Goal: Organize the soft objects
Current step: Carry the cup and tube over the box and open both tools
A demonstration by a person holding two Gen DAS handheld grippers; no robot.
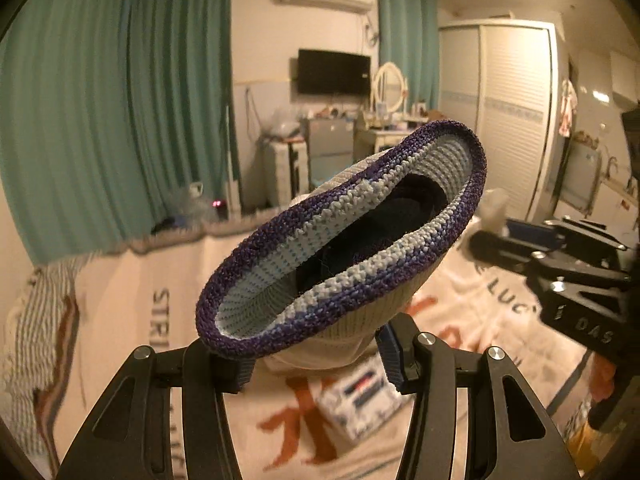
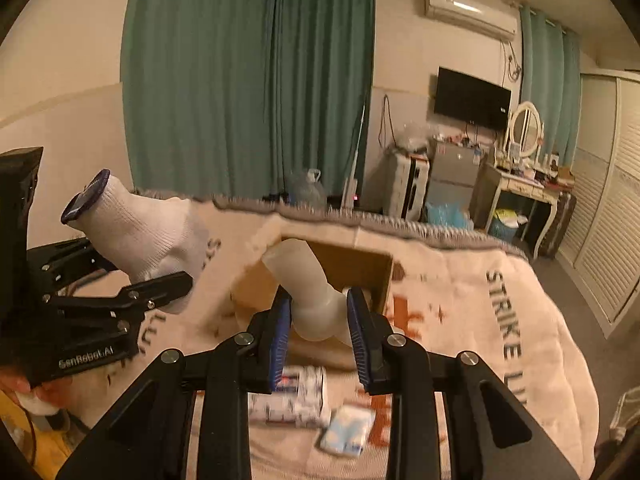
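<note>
My left gripper (image 1: 316,360) is shut on a white knit glove (image 1: 340,240) with a purple cuff. The cuff opening faces the camera. The glove also shows in the right wrist view (image 2: 148,228), held above the bed. My right gripper (image 2: 318,316) is shut on a pale translucent soft object (image 2: 308,280), held over an open cardboard box (image 2: 360,268) on the bed. The right gripper shows at the right edge of the left wrist view (image 1: 492,242).
A cream blanket (image 2: 480,320) with orange and grey print covers the bed. A tissue pack (image 2: 288,396) and a small light blue packet (image 2: 348,428) lie on it near me. Green curtains, a fridge, a dresser and a wardrobe stand beyond.
</note>
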